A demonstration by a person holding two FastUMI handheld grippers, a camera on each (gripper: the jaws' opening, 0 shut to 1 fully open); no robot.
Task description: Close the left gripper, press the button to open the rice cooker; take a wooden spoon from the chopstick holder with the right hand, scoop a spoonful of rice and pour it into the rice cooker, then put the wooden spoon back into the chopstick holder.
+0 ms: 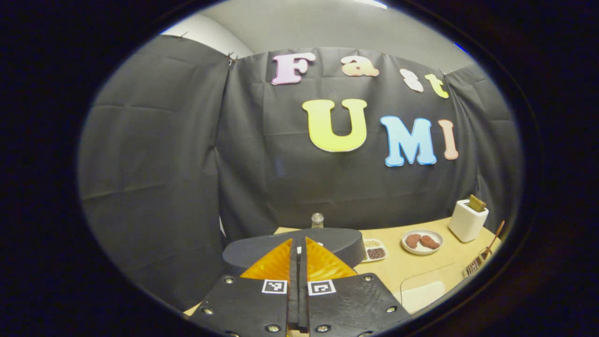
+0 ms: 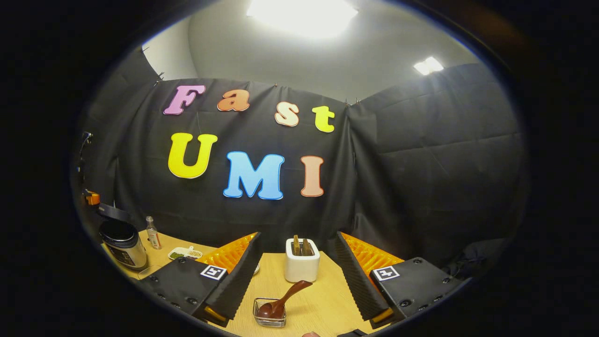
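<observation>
In the left gripper view my left gripper (image 1: 298,245) is shut, its fingers pressed together with nothing between them, right over the dark grey rice cooker lid (image 1: 337,243). In the right gripper view the steel rice cooker (image 2: 122,245) stands at far left. A dark lid (image 2: 112,213) looks raised above it, with the left gripper (image 2: 92,198) beside it. My right gripper (image 2: 297,262) is open above the table, framing the white chopstick holder (image 2: 302,266). The wooden spoon (image 2: 285,299) lies below, its bowl in a small glass dish (image 2: 269,317).
A small bottle (image 1: 317,219) stands behind the cooker. A little tray of beans (image 1: 374,251), a plate with brown pieces (image 1: 422,241), the white holder (image 1: 468,221) and the spoon handle (image 1: 493,239) sit on the wooden table (image 1: 412,269). A clear mat (image 1: 423,291) lies near its edge.
</observation>
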